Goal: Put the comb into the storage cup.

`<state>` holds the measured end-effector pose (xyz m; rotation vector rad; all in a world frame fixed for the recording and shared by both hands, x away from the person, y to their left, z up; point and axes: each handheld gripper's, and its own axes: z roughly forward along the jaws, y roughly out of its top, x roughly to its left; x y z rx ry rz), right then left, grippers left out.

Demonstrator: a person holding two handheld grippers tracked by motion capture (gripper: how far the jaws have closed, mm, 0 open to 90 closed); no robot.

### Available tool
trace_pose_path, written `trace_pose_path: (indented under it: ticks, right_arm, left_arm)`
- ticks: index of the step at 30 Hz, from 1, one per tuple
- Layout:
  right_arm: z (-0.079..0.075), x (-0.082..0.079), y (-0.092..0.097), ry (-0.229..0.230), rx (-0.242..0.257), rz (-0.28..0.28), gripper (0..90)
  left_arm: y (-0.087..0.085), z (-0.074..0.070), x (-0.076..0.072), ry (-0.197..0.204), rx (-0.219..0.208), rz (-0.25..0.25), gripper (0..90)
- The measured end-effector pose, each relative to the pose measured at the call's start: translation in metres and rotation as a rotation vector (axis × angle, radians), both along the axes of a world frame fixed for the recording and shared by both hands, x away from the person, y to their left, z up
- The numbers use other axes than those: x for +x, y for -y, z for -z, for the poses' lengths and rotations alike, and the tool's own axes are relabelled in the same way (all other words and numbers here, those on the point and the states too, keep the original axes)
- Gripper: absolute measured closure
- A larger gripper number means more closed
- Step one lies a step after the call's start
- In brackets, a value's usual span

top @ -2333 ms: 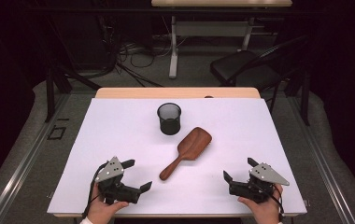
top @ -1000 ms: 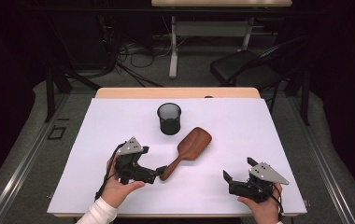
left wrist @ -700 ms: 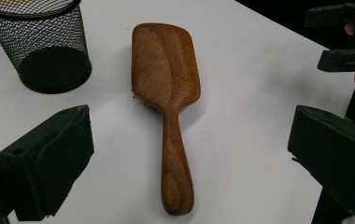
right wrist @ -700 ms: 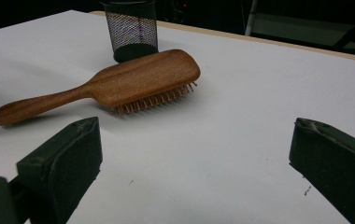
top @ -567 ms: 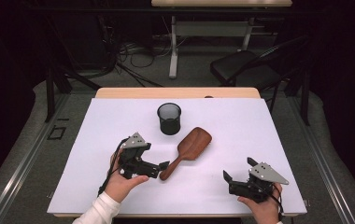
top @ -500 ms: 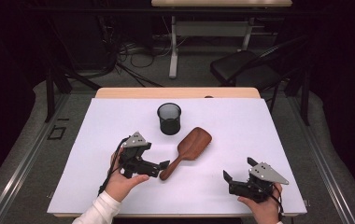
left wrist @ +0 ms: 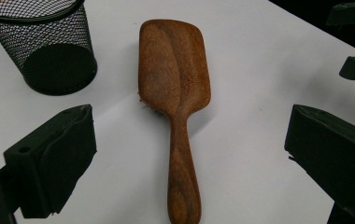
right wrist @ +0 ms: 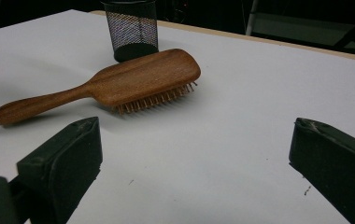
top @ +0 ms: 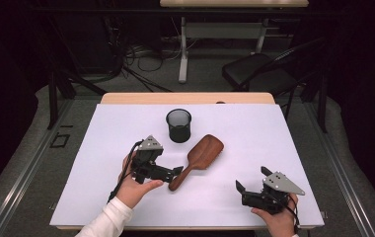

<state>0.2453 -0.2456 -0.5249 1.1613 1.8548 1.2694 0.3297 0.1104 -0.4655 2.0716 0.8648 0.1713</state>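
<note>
Wooden hairbrush (left wrist: pixel 175 93) handle between spread left gripper (left wrist: pixel 185 154) fingers

A wooden hairbrush (top: pixel 199 154) lies bristles-down on the white table (top: pixel 101 148), its head just right of and nearer than a black mesh cup (top: pixel 178 125). The left gripper (top: pixel 174 171) sits at the brush's handle end, jaws apart. The right gripper (top: pixel 251 181) rests well right of the brush, jaws apart

Hairbrush (top: pixel 199 154) on table (top: pixel 87 148), just front-right of mesh cup (top: pixel 179 125).
</note>
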Motion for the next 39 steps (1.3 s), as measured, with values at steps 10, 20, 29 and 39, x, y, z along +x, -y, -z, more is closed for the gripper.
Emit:
trace_pose_path:
  ticks: [10,20,29,39]
  right_arm:
    - [0.0,0.0,0.001,-0.005,-0.003,-0.003,2.6]
    - [0.001,0.001,0.001,-0.008,-0.002,-0.003,2.6]
    - [0.001,0.001,0.001,-0.009,-0.002,-0.004,2.6]
    - [0.001,0.001,0.001,-0.014,0.001,-0.005,2.6]
  left_arm:
    - [0.016,0.009,0.013,-0.06,0.061,0.027,2.5]
    - [0.025,0.016,0.02,-0.086,0.1,0.028,2.8]
    - [0.03,0.023,0.028,-0.091,0.132,0.001,2.8]
    - [0.041,0.035,0.033,-0.115,0.171,0.011,3.9]
